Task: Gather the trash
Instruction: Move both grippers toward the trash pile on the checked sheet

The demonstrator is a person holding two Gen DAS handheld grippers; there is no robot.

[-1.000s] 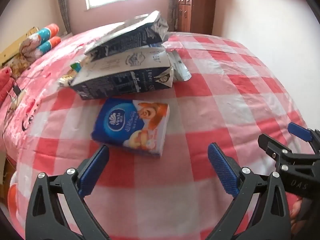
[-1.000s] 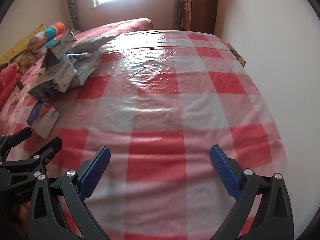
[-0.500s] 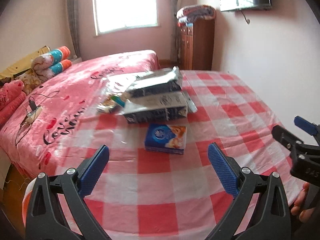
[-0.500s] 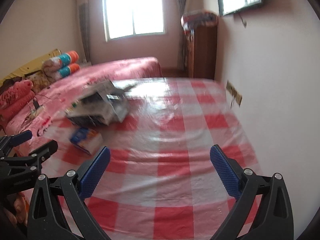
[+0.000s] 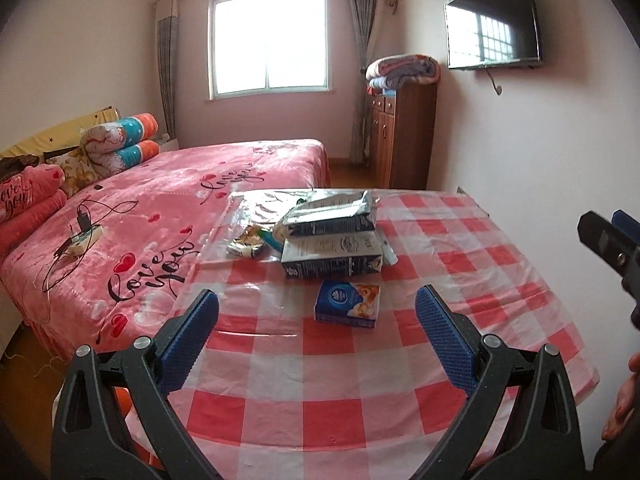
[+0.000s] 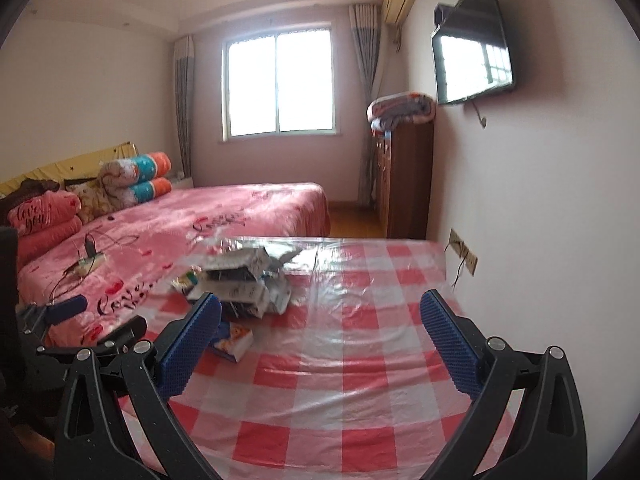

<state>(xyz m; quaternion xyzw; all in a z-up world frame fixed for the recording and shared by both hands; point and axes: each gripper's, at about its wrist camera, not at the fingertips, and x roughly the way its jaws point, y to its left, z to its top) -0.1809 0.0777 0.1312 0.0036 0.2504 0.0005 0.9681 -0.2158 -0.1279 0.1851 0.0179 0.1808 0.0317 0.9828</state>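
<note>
A pile of trash lies on the red-and-white checked table (image 5: pixel 460 280): two flattened dark milk cartons (image 5: pixel 332 258), a snack wrapper (image 5: pixel 246 242) and a clear plastic bag (image 5: pixel 256 208). A blue tissue pack (image 5: pixel 347 305) lies just in front of the cartons. My left gripper (image 5: pixel 317 338) is open and empty, above the near part of the table, short of the pack. My right gripper (image 6: pixel 320 338) is open and empty, to the right; the pile (image 6: pixel 244 284) and the pack (image 6: pixel 234 340) lie at its left.
A bed with a pink blanket (image 5: pixel 160 208) adjoins the table on the left, with pillows (image 5: pixel 120 148) and a power strip with cables (image 5: pixel 80 240). A wooden cabinet (image 5: pixel 404 136) and a wall TV (image 5: pixel 492 24) stand by the right wall.
Both grippers have drawn back and risen from close over the table, so the whole room now shows. The trash has not moved. Both stay open.
</note>
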